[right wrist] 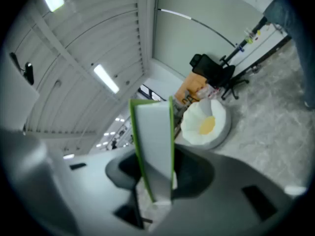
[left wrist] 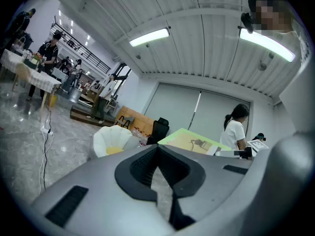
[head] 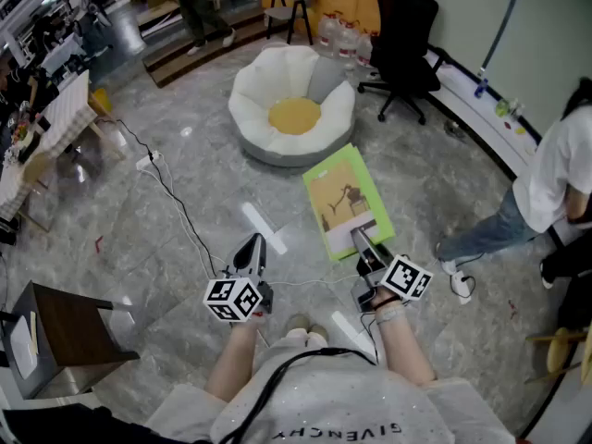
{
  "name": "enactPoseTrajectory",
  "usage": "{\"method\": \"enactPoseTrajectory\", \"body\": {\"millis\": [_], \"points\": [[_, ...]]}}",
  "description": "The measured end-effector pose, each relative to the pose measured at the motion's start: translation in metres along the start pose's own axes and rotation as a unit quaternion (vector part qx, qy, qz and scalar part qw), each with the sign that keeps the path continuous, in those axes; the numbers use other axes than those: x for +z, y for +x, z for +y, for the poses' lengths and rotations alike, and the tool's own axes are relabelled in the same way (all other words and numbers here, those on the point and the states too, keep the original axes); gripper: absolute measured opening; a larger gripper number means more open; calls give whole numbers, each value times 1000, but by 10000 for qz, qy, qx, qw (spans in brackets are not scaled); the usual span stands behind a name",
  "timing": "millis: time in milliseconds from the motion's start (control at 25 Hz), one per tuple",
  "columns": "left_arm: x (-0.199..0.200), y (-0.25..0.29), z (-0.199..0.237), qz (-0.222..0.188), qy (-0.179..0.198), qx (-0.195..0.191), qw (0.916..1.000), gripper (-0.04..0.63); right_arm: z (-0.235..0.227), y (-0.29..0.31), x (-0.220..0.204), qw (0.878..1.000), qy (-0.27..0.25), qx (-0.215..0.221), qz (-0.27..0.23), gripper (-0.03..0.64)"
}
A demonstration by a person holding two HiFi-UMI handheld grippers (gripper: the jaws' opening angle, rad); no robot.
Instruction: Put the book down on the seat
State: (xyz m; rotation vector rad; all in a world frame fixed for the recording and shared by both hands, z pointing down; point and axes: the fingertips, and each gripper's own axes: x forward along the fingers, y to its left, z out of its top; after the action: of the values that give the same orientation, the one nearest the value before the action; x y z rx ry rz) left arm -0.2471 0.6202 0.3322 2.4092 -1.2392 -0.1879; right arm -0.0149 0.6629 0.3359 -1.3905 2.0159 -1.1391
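Two grippers are up in front of us, and only one of them is working. The right gripper (head: 362,244) has the green book (head: 346,201) by its near edge. In the right gripper view the jaws stand partly apart, pressed on either cover with the page block between them, so the grip looks firm. From the head view the book juts forward from the gripper, cover up, in the air over the grey floor (head: 185,165). It is well short of the seat (head: 294,109), the white petal-shaped cushion with the yellow middle that lies ahead of us and a little to the left.

We judge this to be the carrying step: the book is in hand and the setting-down is not yet begun. The next move calls for us to go forward and to the left until the book hangs over the yellow middle. Then we lower it flat onto the cushion and only then let the jaws part. The seat looks soft and dished, so we would lay the book well inside the petals, not on the rim, where it could slide off.

The left gripper (head: 251,250) holds nothing. Its own view shows the jaws drawn together with nothing between them, and it hangs level beside the right one, clear of the book
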Motion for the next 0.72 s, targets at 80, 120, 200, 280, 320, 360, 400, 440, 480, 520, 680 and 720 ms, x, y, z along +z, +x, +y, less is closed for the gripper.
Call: {"method": "enactPoseTrajectory", "body": {"millis": [80, 120, 200, 280, 320, 360, 400, 440, 480, 520, 680, 720], "points": [[1, 1, 1, 3, 23, -3, 10000, 23, -9, -7, -6, 9986, 493, -163, -74, 155], [0, 1, 1, 6, 22, 0, 10000, 23, -14, -11, -8, 9974, 665, -239, -107, 155], [-2, 1, 0, 20, 3, 19, 10000, 23, -21, -16, -6, 9967, 742, -265, -174, 155], [-4, 1, -3, 33, 2, 44, 10000, 23, -26, -21, -4, 9960, 819, -246, -245, 155], [-4, 1, -5, 29, 12, 50, 10000, 23, -30, -24, -5, 9944, 969, -325, -265, 155], [-4, 1, -8, 18, 24, 50, 10000, 23, -34, -26, -6, 9927, 1105, -390, -272, 155], [-5, 2, -10, 0, 34, 49, 10000, 23, -36, -26, -7, 9917, 1189, -402, -270, 155], [-5, 2, -12, -21, 38, 47, 10000, 23, -37, -26, -7, 9913, 1233, -376, -258, 155], [-6, 2, -13, -42, 39, 43, 10000, 23, -38, -25, -8, 9913, 1248, -341, -242, 155], [-7, 3, -14, -56, 38, 36, 10000, 23, -39, -24, -8, 9915, 1242, -310, -224, 155], [-15, 8, -7, -11, -40, 122, 9999, 23, -43, -17, -5, 9915, 1277, -196, -150, 155], [-15, 10, -4, -1, -72, 162, 9998, 23, -43, -14, -5, 9912, 1304, -158, -130, 155]]}}
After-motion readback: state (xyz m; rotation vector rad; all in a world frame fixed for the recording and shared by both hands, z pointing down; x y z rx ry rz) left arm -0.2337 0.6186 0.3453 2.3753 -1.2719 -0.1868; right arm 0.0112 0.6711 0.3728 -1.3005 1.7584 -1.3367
